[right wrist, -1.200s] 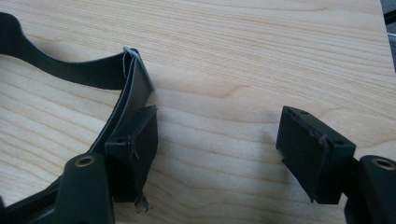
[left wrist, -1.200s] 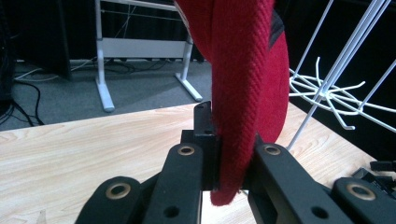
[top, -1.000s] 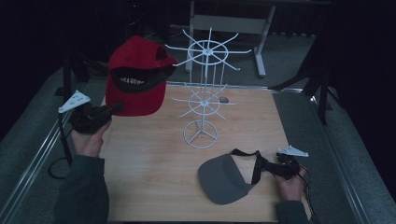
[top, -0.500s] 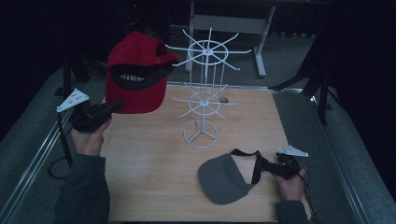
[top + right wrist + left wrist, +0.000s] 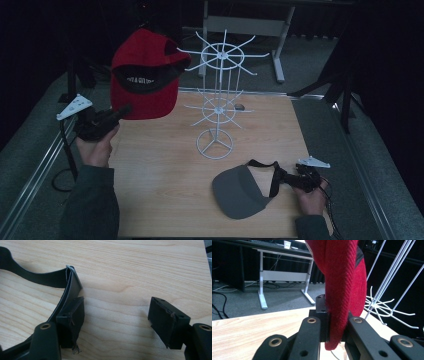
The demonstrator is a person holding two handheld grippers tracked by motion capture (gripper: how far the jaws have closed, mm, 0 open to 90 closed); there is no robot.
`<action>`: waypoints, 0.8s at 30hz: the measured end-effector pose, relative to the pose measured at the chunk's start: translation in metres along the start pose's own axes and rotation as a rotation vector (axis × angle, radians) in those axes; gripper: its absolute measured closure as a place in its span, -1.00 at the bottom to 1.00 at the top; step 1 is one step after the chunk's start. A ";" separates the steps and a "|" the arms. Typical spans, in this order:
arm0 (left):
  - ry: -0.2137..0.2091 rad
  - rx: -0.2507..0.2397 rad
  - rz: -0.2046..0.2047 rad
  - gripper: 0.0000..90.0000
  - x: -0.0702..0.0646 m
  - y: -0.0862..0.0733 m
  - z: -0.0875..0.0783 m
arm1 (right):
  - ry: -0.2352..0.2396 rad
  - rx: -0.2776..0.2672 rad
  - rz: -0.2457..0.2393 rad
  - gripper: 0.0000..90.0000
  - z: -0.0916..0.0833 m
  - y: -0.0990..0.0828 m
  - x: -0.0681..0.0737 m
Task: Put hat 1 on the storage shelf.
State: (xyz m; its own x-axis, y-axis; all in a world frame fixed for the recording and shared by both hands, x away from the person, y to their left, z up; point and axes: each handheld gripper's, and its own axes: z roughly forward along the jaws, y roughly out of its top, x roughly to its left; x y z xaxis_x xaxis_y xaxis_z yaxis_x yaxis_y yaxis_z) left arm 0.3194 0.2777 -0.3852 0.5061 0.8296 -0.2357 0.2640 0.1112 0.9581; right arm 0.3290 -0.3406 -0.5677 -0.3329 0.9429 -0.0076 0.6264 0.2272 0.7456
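Nearest on the wooden surface lies one grey visor, brim toward the near-left, with its black strap looping out to the right. The right gripper sits at the near-right corner, held by the right hand, just beside the strap's end. In the right gripper view its jaws stand wide apart with bare wood between them; the strap runs along the outer side of one jaw, touching it or nearly so, and is not between the pads.

Further back on the left, the left hand holds the left gripper raised above the surface's left edge. Its jaws are clamped narrow on the brim edge of one red cap, which stands lifted in the air, crown up and tilted to the left. In the left gripper view the red fabric is pinched between the two pads and hangs a little below them.

At the middle of the surface stands one white wire rack, upright on a ring base, with two tiers of spokes. The cap's right edge is just beside the upper tier's left spokes; whether it touches them cannot be told.

Beyond the far edge, on the floor, stands one grey-framed table.
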 end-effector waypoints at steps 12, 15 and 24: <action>-0.005 -0.022 -0.008 0.91 -0.001 0.002 -0.003 | 0.000 0.000 0.000 -0.35 0.000 0.000 0.000; -0.010 -0.028 -0.013 0.91 -0.001 0.002 -0.004 | 0.000 0.000 0.000 -0.35 0.000 0.000 0.000; -0.025 -0.052 -0.021 0.91 -0.002 0.003 -0.006 | 0.000 0.000 0.000 -0.35 0.000 0.000 0.000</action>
State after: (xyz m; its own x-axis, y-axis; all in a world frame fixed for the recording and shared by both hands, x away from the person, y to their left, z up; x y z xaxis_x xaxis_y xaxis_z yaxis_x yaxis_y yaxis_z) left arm 0.3144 0.2797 -0.3808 0.5215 0.8129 -0.2594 0.2317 0.1577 0.9599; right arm 0.3290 -0.3407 -0.5678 -0.3332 0.9428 -0.0072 0.6264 0.2271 0.7457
